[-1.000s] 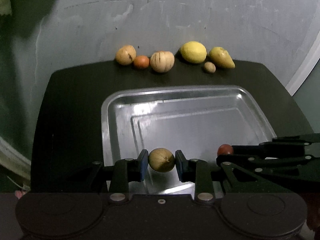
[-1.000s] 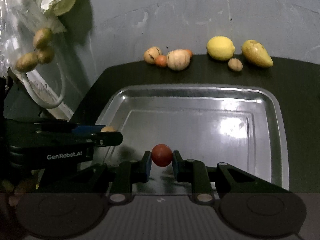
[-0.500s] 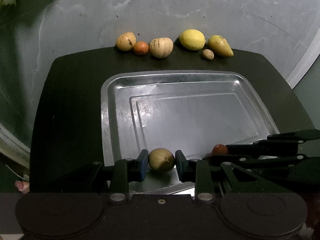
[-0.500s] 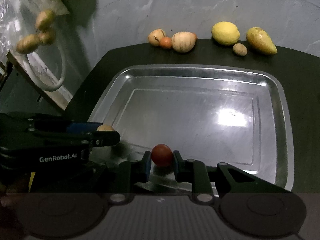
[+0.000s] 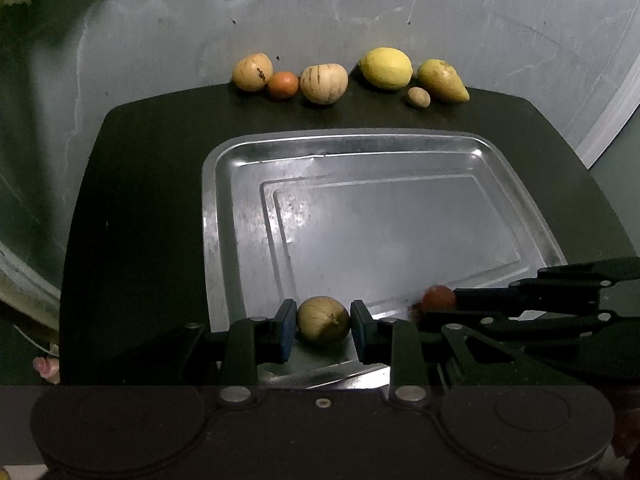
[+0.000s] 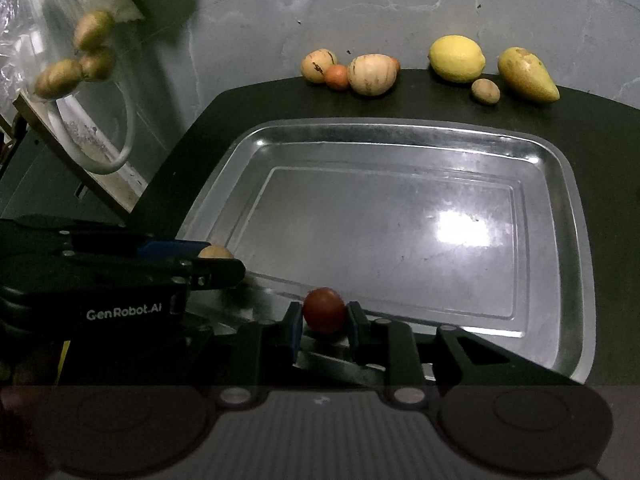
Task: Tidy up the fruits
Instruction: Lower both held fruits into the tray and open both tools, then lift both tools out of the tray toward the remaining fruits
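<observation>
A: The left gripper (image 5: 323, 320) jaws pinch a tan fruit (image 5: 323, 319); the right gripper (image 6: 324, 316) jaws pinch a red fruit (image 6: 324, 310), both over the tray's (image 6: 400, 128) near edge.

B: Released high, either may roll. Since earlier, both have pulled back toward the desk's near edge.

Small orange fruit (image 6: 395, 64): mostly hidden behind the striped pale fruit (image 6: 372, 74) in the right wrist view, only a sliver showing; tan fruit (image 6: 215, 252): largely covered there by the left tongs (image 6: 224, 268); red fruit (image 5: 439, 298): blurred in the left wrist view, its right side hidden by the right tongs (image 5: 460, 308); metal tray (image 5: 224, 240): near edge hidden behind the tongs in both views; pink object (image 5: 46, 366) at lower left: cut off, unidentifiable.
</observation>
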Available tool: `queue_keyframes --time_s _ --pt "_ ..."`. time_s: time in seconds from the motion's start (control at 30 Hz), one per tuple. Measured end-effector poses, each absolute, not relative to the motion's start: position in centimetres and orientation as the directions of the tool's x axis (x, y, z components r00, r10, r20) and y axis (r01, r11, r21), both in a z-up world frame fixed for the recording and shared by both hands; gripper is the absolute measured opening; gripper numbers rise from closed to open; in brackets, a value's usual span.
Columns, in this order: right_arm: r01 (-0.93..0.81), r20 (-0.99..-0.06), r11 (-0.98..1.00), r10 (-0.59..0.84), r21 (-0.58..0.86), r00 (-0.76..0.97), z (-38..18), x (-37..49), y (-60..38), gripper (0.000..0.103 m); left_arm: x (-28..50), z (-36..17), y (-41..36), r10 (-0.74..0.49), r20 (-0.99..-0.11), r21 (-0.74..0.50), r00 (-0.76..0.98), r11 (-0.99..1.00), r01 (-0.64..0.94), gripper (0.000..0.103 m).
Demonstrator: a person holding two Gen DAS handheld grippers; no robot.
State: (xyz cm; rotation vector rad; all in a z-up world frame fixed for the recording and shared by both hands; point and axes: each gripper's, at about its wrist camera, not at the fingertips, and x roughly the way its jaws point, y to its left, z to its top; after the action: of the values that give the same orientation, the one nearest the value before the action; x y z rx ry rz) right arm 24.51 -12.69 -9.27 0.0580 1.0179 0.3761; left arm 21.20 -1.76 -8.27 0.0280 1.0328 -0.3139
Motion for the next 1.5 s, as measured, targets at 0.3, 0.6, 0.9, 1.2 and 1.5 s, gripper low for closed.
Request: queue_keyframes --time_s 0.3,0.6,0.9,1.2,1.5 --pt "-0.285 -0.82 0.935 0.33 0.213 0.469 -9.2 24.3 -12.6 0.036 21.3 -8.2 -1.7 -0.241 -0.852 -0.122 0.465 0.955 0.271 0.036" --pt "-0.289 -0.824 0.949 0.265 0.129 0.501 -7.5 23.0 -12.6 0.08 20.3 -6.2 0.2 -0.269 -0.829 -0.139 0.49 0.948 0.286 0.072" --pt "-0.256 -0.873 0.965 0.177 0.062 0.455 -7.1 22.7 -12.8 0.094 19.6 -5.4 2.6 -0.244 -0.852 -0.095 0.462 0.942 0.322 0.089" --pt "-0.236 -0.877 0.972 0.1 -0.016 0.469 -6.9 23.6 -12.4 0.101 21.4 -5.3 4.5 -0.145 -0.86 -0.025 0.489 0.969 0.244 0.101" --pt "-0.205 -0.865 0.975 0.034 -0.08 0.501 -6.6 25.3 -12.8 0.102 24.4 -5.1 5.3 -0.078 -0.853 0.027 0.516 0.981 0.192 0.102"
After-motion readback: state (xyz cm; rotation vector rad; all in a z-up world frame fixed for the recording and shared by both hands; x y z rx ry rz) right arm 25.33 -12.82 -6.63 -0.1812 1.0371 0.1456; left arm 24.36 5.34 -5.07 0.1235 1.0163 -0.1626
